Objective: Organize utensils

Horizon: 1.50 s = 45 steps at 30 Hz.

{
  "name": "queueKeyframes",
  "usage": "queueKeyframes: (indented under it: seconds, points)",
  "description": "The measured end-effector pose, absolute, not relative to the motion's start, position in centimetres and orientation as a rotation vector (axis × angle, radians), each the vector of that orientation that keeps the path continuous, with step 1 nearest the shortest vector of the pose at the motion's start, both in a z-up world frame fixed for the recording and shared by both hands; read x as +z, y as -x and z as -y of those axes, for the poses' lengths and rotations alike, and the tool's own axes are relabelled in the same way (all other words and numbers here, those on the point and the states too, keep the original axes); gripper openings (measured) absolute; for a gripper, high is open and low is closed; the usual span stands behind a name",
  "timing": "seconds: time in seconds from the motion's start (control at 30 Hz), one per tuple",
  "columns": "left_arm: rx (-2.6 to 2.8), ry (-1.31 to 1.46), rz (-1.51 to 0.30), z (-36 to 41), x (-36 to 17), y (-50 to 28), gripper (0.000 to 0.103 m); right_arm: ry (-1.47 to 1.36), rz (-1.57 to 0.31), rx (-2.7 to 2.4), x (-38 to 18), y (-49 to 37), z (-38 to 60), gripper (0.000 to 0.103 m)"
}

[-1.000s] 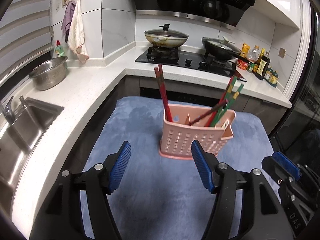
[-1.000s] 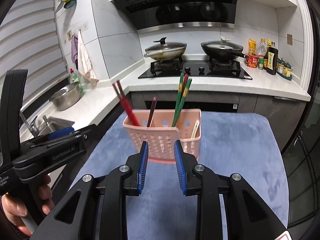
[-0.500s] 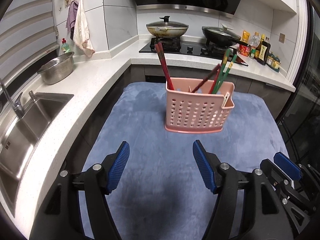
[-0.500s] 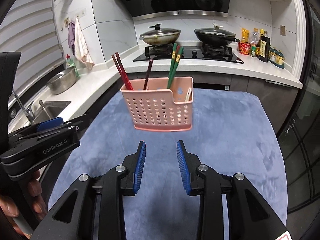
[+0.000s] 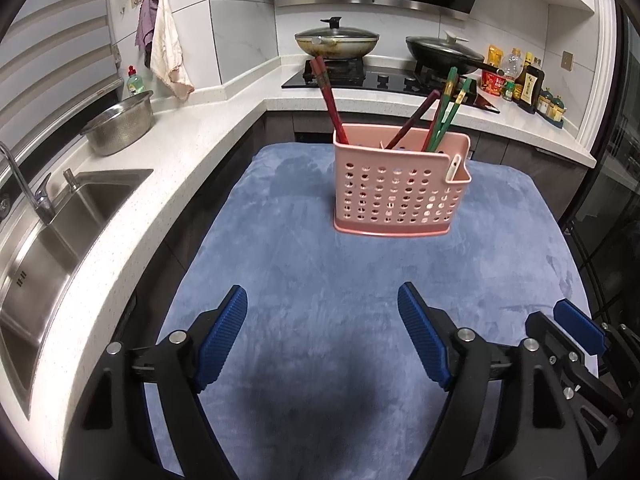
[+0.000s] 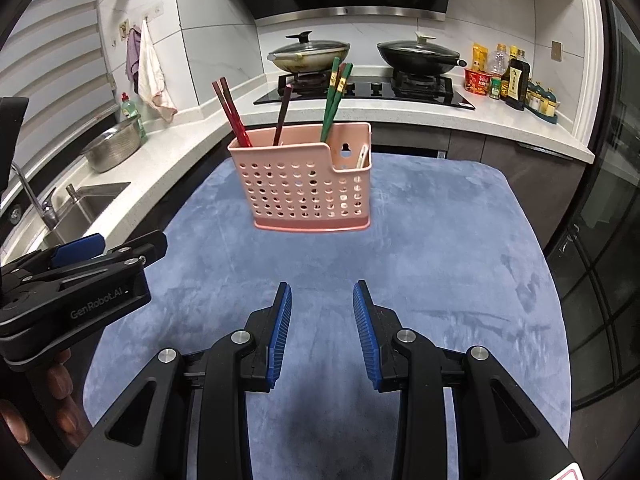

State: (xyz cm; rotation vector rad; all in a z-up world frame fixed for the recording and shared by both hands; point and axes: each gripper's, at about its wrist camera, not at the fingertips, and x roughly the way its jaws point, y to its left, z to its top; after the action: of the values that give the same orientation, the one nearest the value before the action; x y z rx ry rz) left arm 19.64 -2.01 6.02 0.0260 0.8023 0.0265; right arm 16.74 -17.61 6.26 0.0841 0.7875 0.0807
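Note:
A pink perforated caddy (image 5: 400, 196) (image 6: 308, 188) stands upright on the blue mat (image 5: 312, 288). It holds red chopsticks (image 5: 330, 100) at its left end, one dark brown chopstick (image 5: 412, 122) and green chopsticks (image 5: 446, 112) in the middle. A white utensil (image 5: 454, 168) sits in its small side pocket. My left gripper (image 5: 322, 300) hovers over the mat well short of the caddy, its jaws opening with nothing between them. My right gripper (image 6: 322, 292) is beside it, narrowly open and empty.
A sink (image 5: 60, 232) and a steel colander (image 5: 120, 124) are on the white counter at the left. The stove (image 5: 380, 80) with two lidded pans is behind the caddy. Bottles (image 5: 524, 84) stand at the back right. A hand (image 6: 60, 384) grips the left tool.
Both grippers have drawn back from the caddy, which now looks farther off. The left jaws have spread wider; the right jaws have widened slightly.

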Motion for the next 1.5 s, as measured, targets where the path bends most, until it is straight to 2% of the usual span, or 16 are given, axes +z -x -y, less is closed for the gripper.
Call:
queueKeyframes:
  seconds: [0.3,0.43,0.73,0.97,1.0,1.4,1.43,1.47,1.5]
  points:
    - [0.028,-0.044,-0.829,2.4,4.9,-19.3,0.077,-0.073,-0.814,0.069,5.3,-16.9,17.9,0.033]
    - [0.032,-0.051,-0.823,2.6,4.8,-19.2,0.084,-0.064,-0.819,0.063,5.2,-16.9,18.0,0.036]
    - [0.041,-0.066,-0.832,2.8,4.6,-19.2,0.090,-0.057,-0.815,0.052,5.1,-16.9,18.2,0.051]
    - [0.054,-0.068,-0.840,2.5,4.4,-19.4,0.094,-0.075,-0.822,0.046,4.9,-17.1,18.5,0.075]
    - [0.056,-0.068,-0.840,2.5,4.4,-19.3,0.094,-0.073,-0.825,0.047,4.9,-17.1,18.4,0.082]
    - [0.071,-0.073,-0.846,2.2,4.1,-19.4,0.094,-0.079,-0.820,0.023,4.9,-17.2,18.8,0.088]
    - [0.072,-0.072,-0.847,2.2,4.1,-19.4,0.094,-0.080,-0.819,0.020,4.9,-17.2,18.8,0.091]
    - [0.071,-0.071,-0.846,2.2,4.1,-19.4,0.094,-0.079,-0.822,0.018,4.9,-17.2,18.9,0.097]
    - [0.072,-0.072,-0.847,2.2,4.1,-19.4,0.094,-0.078,-0.823,0.018,4.8,-17.2,18.9,0.097]
